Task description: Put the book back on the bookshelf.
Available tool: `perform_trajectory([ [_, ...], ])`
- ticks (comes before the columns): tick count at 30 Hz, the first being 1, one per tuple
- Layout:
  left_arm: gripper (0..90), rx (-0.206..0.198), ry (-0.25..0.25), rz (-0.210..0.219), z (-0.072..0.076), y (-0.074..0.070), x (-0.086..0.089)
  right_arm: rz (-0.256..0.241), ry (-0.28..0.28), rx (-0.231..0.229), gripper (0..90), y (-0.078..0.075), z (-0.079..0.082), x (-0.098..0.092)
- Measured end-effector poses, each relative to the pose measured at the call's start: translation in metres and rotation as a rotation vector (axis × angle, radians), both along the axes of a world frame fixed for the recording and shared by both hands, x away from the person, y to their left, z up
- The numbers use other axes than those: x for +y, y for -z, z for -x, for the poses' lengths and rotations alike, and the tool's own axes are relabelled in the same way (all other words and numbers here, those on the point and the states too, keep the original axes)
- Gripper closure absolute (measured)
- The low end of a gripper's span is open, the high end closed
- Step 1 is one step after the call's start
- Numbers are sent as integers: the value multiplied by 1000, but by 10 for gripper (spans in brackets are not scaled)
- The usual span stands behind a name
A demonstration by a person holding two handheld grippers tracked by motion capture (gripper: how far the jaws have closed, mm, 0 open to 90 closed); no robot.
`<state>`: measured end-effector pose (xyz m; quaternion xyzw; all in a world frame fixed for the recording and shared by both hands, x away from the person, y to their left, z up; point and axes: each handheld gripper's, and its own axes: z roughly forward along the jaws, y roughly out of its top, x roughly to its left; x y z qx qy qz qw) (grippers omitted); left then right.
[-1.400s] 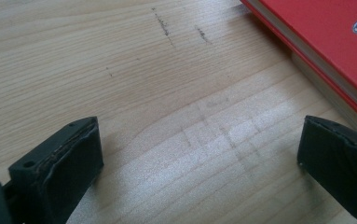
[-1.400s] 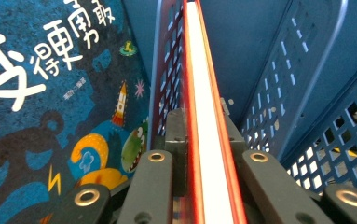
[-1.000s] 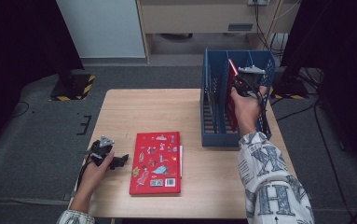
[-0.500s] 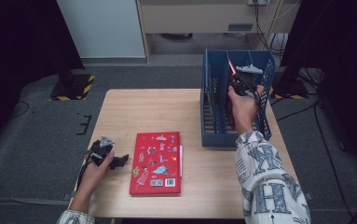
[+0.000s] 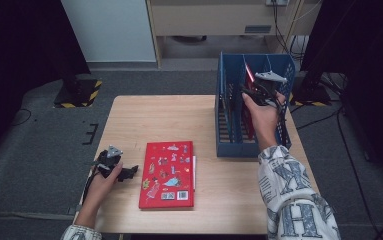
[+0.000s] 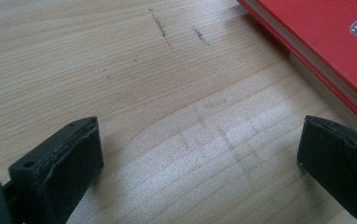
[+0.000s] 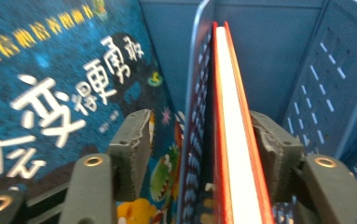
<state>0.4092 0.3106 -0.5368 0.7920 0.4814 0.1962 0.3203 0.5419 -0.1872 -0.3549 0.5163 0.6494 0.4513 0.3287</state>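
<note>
right gripper (image 7: 199,154) jaws straddle the upright thin red hardcover book (image 7: 232,140) and a divider inside the blue plastic file rack (image 5: 229,145), spine vertical. left gripper (image 6: 199,172) jaws apart, empty, beside the flat red illustrated book (image 5: 168,172) on the table (image 5: 144,115).

White Chinese characters on the blue book (image 7: 50,93) cover, too blurred to read
</note>
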Motion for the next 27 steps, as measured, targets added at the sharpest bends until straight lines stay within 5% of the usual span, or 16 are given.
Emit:
perform_trajectory([
  [5, 0, 0, 1, 0, 0, 0, 0, -40, -7, -27, 431, -1, 5, -2],
  [27, 0, 0, 2, -2, 0, 0, -1, -37, -62, -32, 419, 0, 18, 5],
])
